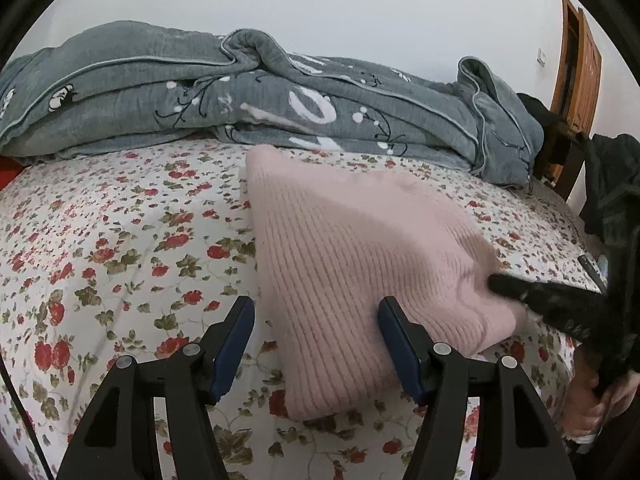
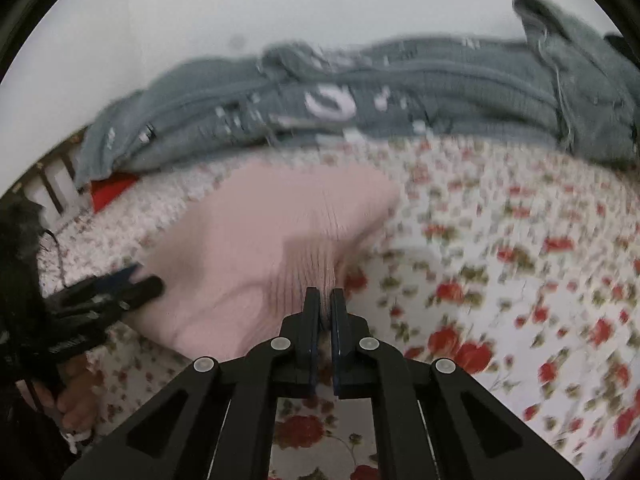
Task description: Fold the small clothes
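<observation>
The pink knit garment (image 1: 340,248) lies partly folded mid-bed (image 1: 100,240), near the grey quilt (image 1: 200,92); the right gripper (image 2: 325,300) pinches its near-right corner, the left gripper (image 1: 316,320) gapes empty; squaring remains

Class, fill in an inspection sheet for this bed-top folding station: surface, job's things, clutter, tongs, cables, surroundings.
Surface: floral bedsheet, flat.
Job's things: pink ribbed knit garment, partly folded, one edge lifted.
Clutter: grey quilt heaped along the far side; something red beside it.
Tongs: left tongs open, with the garment's near edge between the fingers; right tongs shut on the garment's edge.
Cables: thin dark cord at the left view's edge.
Surroundings: white wall, wooden door.
</observation>
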A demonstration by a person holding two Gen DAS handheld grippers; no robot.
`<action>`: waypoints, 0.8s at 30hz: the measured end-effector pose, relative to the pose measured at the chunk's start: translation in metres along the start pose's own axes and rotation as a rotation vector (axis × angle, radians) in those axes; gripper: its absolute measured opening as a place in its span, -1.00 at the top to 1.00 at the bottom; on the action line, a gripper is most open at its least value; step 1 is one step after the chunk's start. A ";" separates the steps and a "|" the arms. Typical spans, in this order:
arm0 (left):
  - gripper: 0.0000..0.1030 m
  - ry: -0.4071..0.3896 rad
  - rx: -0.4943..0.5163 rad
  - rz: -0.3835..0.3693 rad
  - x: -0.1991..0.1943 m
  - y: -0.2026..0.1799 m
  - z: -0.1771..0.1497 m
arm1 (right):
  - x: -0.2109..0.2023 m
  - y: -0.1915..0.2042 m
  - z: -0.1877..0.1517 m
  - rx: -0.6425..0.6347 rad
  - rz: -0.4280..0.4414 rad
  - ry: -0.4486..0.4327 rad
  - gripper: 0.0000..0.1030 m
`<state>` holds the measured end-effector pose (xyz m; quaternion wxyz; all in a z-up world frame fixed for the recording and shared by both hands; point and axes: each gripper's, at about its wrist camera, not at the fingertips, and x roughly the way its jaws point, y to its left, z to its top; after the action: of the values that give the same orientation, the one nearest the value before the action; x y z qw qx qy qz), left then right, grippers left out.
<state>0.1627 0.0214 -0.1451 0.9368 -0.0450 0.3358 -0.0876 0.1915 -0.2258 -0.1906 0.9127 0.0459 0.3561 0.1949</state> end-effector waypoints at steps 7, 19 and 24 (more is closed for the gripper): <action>-0.25 0.016 -0.004 -0.003 0.003 0.001 -0.001 | 0.003 0.007 -0.003 -0.046 -0.043 -0.003 0.87; -0.28 0.033 -0.018 0.000 0.000 0.005 -0.006 | -0.012 0.000 -0.013 -0.021 -0.076 -0.042 0.32; -0.27 0.018 -0.019 -0.016 -0.012 0.008 -0.008 | -0.027 -0.004 -0.013 0.047 -0.026 -0.051 0.31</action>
<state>0.1499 0.0311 -0.1446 0.9324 -0.0560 0.3448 -0.0925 0.1658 -0.2410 -0.1842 0.9226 0.0677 0.3379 0.1734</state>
